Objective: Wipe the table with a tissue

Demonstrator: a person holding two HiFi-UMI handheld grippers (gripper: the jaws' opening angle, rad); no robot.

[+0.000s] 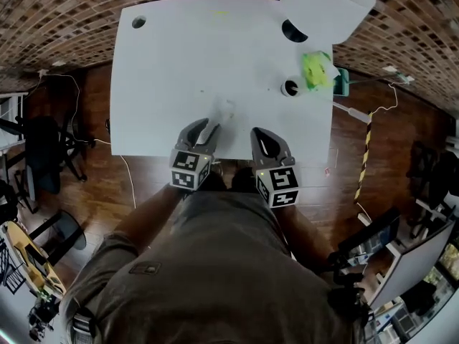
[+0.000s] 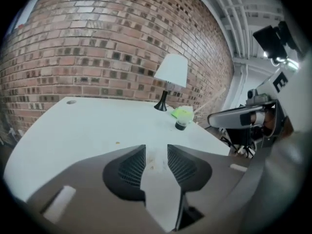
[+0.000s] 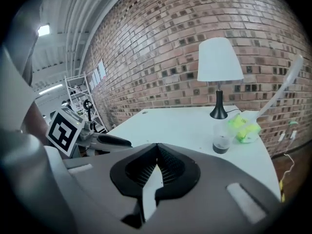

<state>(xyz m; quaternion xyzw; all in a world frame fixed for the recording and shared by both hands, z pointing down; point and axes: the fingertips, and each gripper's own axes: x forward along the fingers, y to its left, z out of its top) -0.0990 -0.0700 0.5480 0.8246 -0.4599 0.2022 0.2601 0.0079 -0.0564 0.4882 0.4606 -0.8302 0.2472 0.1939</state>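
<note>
White table: my left gripper stands open, a faint tissue-like patch at twelve o'clock; right gripper closed, empty. Closing short, I'd miss it.

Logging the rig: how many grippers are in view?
2. The left gripper at the near edge of the table, jaws apart; the right gripper beside it, jaws together. None appears hidden.

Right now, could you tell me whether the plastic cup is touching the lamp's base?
Apart. The head view shows a strip of bare table between the plastic cup and the lamp's base; the left gripper view shows the same gap.
</note>
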